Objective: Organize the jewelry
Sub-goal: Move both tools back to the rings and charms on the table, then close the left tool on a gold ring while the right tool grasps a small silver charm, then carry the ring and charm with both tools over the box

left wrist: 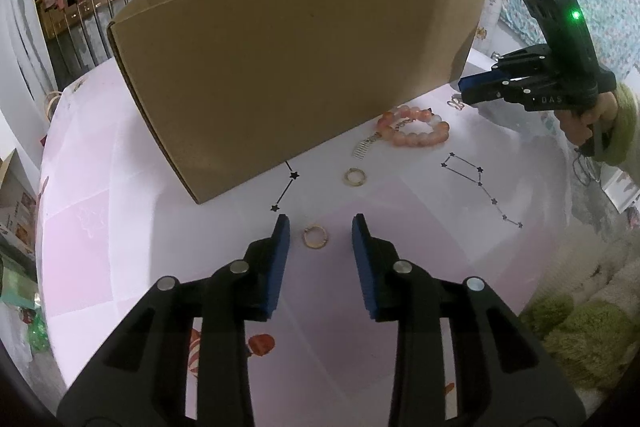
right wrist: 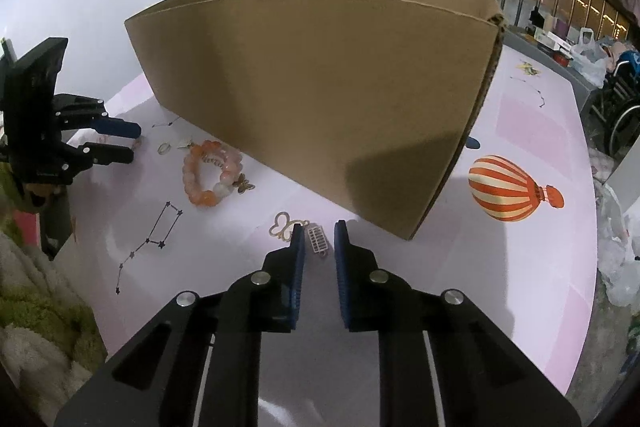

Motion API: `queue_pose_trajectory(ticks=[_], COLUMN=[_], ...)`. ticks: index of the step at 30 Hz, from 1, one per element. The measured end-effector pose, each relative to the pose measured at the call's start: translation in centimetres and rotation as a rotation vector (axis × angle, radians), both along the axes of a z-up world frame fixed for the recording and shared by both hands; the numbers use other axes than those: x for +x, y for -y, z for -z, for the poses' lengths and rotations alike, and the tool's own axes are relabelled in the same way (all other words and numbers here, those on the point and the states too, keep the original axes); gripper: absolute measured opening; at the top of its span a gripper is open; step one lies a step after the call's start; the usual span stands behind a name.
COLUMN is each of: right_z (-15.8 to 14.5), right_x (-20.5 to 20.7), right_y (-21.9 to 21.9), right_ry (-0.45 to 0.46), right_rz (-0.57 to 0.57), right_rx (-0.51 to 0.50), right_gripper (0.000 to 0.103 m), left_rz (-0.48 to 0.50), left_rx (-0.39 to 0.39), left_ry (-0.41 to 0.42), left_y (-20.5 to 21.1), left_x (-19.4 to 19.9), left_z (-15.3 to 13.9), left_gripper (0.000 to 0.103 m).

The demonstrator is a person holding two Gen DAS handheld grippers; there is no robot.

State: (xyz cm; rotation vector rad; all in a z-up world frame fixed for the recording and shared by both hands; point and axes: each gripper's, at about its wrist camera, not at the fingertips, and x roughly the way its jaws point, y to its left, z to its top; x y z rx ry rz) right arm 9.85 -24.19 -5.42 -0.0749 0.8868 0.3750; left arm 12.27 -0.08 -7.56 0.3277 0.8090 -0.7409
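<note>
- Two grippers work at once here, each lowered over its own small piece on the pink table (left wrist: 120, 227).
- Our left gripper (left wrist: 320, 223) has its jaws partly spread, with a gold ring (left wrist: 315, 236) lying flat between the blue pads (left wrist: 280, 267); the pads are apart from it on both sides, so nothing is pinched yet.
- Our right gripper (right wrist: 319, 227) has its jaws narrowed to a slim gap around a small silver comb-like charm (right wrist: 317, 240); the pads stand just beside it and we cannot see them pressing on it.
- We judge that both hands are at the grasping step: pieces bracketed, neither lifted.
- Next, each side needs its jaws brought fully onto a thin, flat piece against the tabletop, then a lift clear of the table; presumably the open cardboard box (right wrist: 320, 87) is where they go.
- Just left of the right gripper's left pad lies a gold butterfly pendant (right wrist: 283, 225), touching or nearly touching it, so it could be nudged or caught along with the charm.
- Farther out lie a second gold ring (left wrist: 354, 176), a pink bead bracelet (right wrist: 212, 173) and a small gold butterfly (right wrist: 244, 185).
- Behind everything stands the tall box wall, which any carried piece must pass over.
- A printed hot-air balloon (right wrist: 516, 193) and star lines are only table decoration.
</note>
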Motion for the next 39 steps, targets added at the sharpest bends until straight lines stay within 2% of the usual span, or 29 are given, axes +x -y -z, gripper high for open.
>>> queue_pose_trajectory(ticks=[9,15,39], right_z=[0.0,0.0,-1.2], right_x=[0.0,-0.3,-1.5], right_y=[0.3,0.7,1.6], right_ry=[-0.013,-0.009,0.029], right_rz=[-0.003,0.001,0.033], right_rx=[0.018,0.030,0.065], right_gripper=[0.005,0.005,0.005], left_rz=[-0.006,-0.020,-0.016], left_rx=[-0.004,0.006,-0.011], left_ry=[-0.001,0.003,0.024], left_y=[-0.1,-0.1,0.3], left_x=[0.5,0.8,0.1], left_z=[0.0,0.0,-1.0], left_gripper=[0.019,0.011,0.010])
